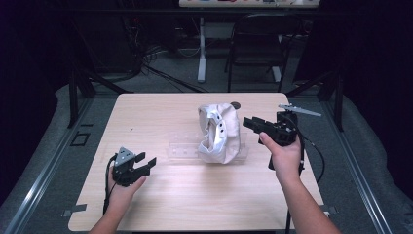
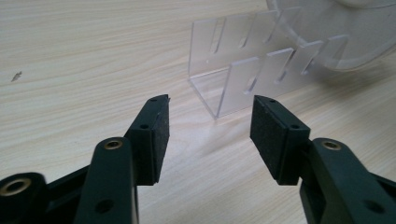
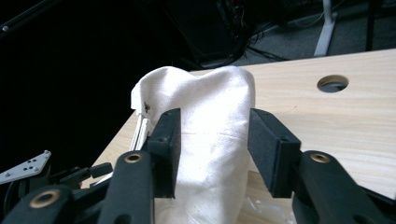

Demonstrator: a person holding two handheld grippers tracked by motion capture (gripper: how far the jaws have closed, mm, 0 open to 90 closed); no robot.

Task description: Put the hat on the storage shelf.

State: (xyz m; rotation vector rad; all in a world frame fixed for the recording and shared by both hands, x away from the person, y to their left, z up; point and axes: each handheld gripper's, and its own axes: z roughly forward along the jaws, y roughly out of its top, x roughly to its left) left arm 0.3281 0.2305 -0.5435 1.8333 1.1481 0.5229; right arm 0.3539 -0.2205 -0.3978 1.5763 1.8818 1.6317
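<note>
A white cloth cap [image 1: 218,132] with small eyelets stands crumpled on a clear slotted rack [image 1: 182,146] in the middle of the table. My right gripper [image 1: 248,123] hovers just to the right of the cap, pointing at it. In the right gripper view its jaws [image 3: 212,114] stand open and frame the cap [image 3: 205,88] without pressing on it. My left gripper [image 1: 148,160] is held low at the table's left front, open and with nothing in it. It [image 2: 210,105] points at the end of the rack [image 2: 243,74], a short way off.
The pale wooden table [image 1: 160,204] has a round hole [image 1: 235,104] just behind the cap. Beyond the far edge stand a black chair [image 1: 258,44] and a white desk leg [image 1: 201,48] among floor cables. Dark curtains close both sides.
</note>
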